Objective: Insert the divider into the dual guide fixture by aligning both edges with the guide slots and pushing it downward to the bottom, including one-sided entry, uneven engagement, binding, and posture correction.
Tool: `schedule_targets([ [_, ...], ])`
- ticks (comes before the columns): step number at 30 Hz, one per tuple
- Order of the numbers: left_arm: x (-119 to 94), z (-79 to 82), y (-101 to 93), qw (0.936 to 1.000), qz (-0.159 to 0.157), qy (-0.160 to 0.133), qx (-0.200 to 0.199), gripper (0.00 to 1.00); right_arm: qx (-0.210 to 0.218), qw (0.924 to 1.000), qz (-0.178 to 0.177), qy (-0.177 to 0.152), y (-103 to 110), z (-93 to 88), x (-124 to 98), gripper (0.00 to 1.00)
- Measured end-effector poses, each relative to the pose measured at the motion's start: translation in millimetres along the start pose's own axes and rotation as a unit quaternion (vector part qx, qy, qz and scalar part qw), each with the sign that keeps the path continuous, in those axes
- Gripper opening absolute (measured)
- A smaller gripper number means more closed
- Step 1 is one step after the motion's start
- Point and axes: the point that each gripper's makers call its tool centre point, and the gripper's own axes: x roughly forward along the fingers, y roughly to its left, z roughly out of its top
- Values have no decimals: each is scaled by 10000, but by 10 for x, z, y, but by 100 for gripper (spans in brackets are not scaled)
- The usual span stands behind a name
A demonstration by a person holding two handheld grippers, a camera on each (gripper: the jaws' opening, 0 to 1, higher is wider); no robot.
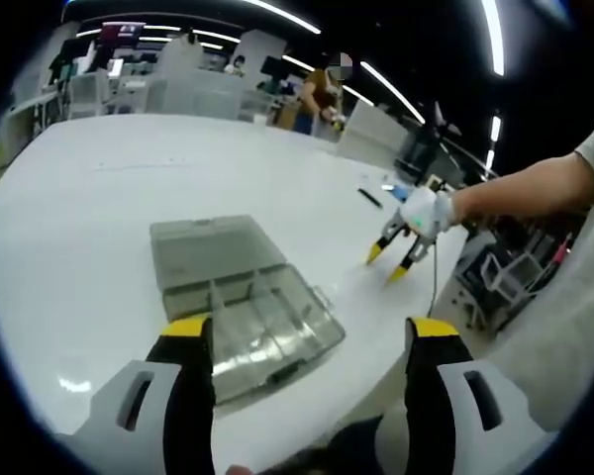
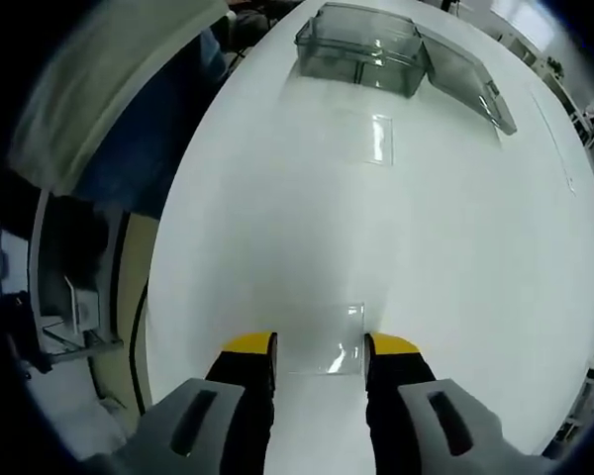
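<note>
A clear plastic compartment box point(image 1: 262, 317) lies on the white table point(image 1: 129, 198) with its lid point(image 1: 206, 247) folded open, just ahead of my left gripper point(image 1: 310, 332), whose jaws stand wide open and hold nothing. In the right gripper view the same box point(image 2: 361, 45) sits far off at the top. A thin clear divider point(image 2: 329, 341) lies flat on the table between the tips of my right gripper point(image 2: 322, 346), which flank it open. A second clear divider point(image 2: 378, 139) lies nearer the box. In the left gripper view the right gripper point(image 1: 388, 262) touches the table tips down.
A person's arm point(image 1: 525, 193) reaches in from the right and holds the right gripper. The table's edge point(image 2: 163, 297) runs along the left of the right gripper view, with shelving below. Small dark items point(image 1: 371, 196) lie at the far right of the table. Desks and chairs stand behind.
</note>
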Motion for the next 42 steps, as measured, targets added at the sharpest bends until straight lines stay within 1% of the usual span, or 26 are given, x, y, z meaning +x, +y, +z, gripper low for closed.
schedule_targets([
  [2,-1,-2,-5,10000,2,-8,-7,76,66,10000,-11,-18,-1,5,0,28],
  [4,-5,-4,-10,10000,5,-14,-17,76,31,10000,-4,-27,0,4,1,28],
  [5,-6,-3,-10,10000,8,-23,-18,76,122,9999,-8,-51,-6,4,3,28],
  [8,-8,4,-6,10000,17,-37,-27,76,129,9999,-6,-37,-2,19,-5,28],
  [10,-7,14,-5,10000,28,-57,-37,75,216,9998,-13,-53,-4,22,-4,27],
  [11,-6,17,-8,10000,27,-60,-44,75,317,9995,-18,-86,-6,22,-3,27],
  [13,0,19,-13,10000,31,-56,-69,75,711,9973,-1,-172,-6,30,1,27],
  [14,8,17,-18,10000,26,-52,-75,75,755,9970,1,-163,-25,33,-3,27],
  [15,14,16,-28,10000,15,-50,-74,75,690,9975,-4,-145,-28,32,-3,27],
  [16,25,16,-44,10000,-4,-43,-61,75,832,9964,-14,-157,-23,37,1,27],
  [17,33,18,-49,10000,-11,-37,-55,75,1071,9940,-26,-228,-22,51,4,27],
  [18,37,22,-52,10000,-17,-40,-54,75,1174,9927,-37,-280,-30,59,-5,27],
  [19,43,31,-57,10000,-26,-55,-57,75,1181,9926,-39,-290,-32,59,-8,27],
  [21,52,37,-60,10000,-31,-63,-57,75,1441,9888,-52,-382,-36,64,-4,27],
  [22,56,37,-62,10000,-34,-58,-56,75,1445,9888,-58,-372,-39,60,-2,27],
  [25,72,37,-71,10000,-48,-49,-51,75,1768,9828,-34,-534,-23,122,-8,27],
  [35,107,17,-119,9999,-117,-16,-43,75,2043,9773,-106,-551,-33,135,-22,26],
  [39,115,31,-116,9999,-133,-23,-49,74,2072,9767,-97,-561,-3,195,-42,26],
  [42,120,27,-117,9999,-141,-4,-41,74,2213,9730,-116,-647,-16,249,-66,26],
])
